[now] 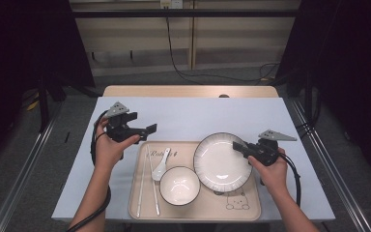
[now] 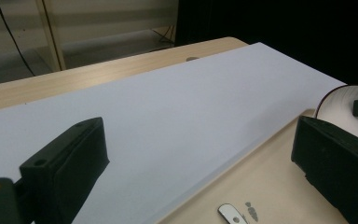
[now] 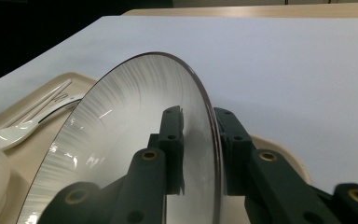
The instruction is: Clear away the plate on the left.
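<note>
Right gripper (image 3: 198, 154) is clamping the round white dark-rimmed plate's (image 1: 220, 162) right edge over the beige tray (image 1: 251, 212); left gripper (image 1: 142, 133) is gaping empty, upper-left of the plate.

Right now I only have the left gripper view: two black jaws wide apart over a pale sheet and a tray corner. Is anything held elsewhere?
Observer: Yes. In the right gripper view the right gripper is shut on the rim of the plate, one jaw on each face.
Operator: Is the plate flat on the tray?
Observer: The high view shows the plate over the tray, its right edge in the jaws; whether it is lifted I cannot tell.
Operator: What else is on the tray?
Observer: A bowl, a white spoon and chopsticks, to the plate's left.
</note>
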Available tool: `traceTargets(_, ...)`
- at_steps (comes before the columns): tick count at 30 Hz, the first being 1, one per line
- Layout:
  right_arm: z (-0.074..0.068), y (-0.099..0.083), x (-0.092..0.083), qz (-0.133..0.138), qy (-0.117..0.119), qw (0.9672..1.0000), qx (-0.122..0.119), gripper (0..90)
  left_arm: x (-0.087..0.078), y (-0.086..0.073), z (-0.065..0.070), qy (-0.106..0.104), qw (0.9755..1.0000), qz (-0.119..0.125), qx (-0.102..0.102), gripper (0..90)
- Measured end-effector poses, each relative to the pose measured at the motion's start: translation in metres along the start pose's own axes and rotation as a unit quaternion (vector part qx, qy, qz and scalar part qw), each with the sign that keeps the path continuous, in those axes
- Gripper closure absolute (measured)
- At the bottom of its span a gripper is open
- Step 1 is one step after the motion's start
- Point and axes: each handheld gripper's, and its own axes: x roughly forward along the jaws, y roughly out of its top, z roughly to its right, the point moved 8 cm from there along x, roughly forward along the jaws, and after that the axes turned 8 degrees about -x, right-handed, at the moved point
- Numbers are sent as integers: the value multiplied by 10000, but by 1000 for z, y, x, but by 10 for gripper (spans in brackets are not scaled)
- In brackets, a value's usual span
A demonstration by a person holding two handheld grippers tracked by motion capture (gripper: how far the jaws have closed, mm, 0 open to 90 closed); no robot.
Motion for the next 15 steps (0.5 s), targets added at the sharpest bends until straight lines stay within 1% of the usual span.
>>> traceTargets(1, 0, 0, 0, 15, 3, 10000, -2, 753, 0, 0, -1, 37, 10000, 19, -1, 35)
traceTargets(2, 0, 0, 0, 17, -6, 10000, -12, 753, 0, 0, 0, 12, 10000, 10, -13, 35)
traceTargets(5, -1, 1, 0, 80, -68, 9999, -96, 749, -1, 1, -1, 23, 10000, 40, -41, 35)
traceTargets(6, -1, 1, 0, 85, -69, 9999, -94, 749, -1, 2, -1, 44, 10000, 47, -41, 34)
traceTargets(7, -1, 1, 0, 107, -50, 9999, -110, 750, -1, 2, -1, 23, 10000, 51, -37, 35)
traceTargets(8, -1, 1, 0, 110, -53, 9999, -113, 749, -1, 2, -1, 60, 10000, 47, -29, 35)
traceTargets(11, -1, 0, 0, 106, -82, 9999, -89, 746, -1, 3, -2, 42, 10000, 54, -20, 35)
traceTargets(13, -1, -1, -1, 125, -122, 9997, -150, 741, 0, 2, -1, 7, 10000, 42, -28, 35)
traceTargets(14, -1, -1, -1, 115, -112, 9998, -145, 741, 1, 3, -1, 60, 10000, 52, -45, 35)
traceTargets(15, -1, -1, -1, 116, -109, 9998, -127, 740, 2, 3, -1, 37, 10000, 51, -35, 35)
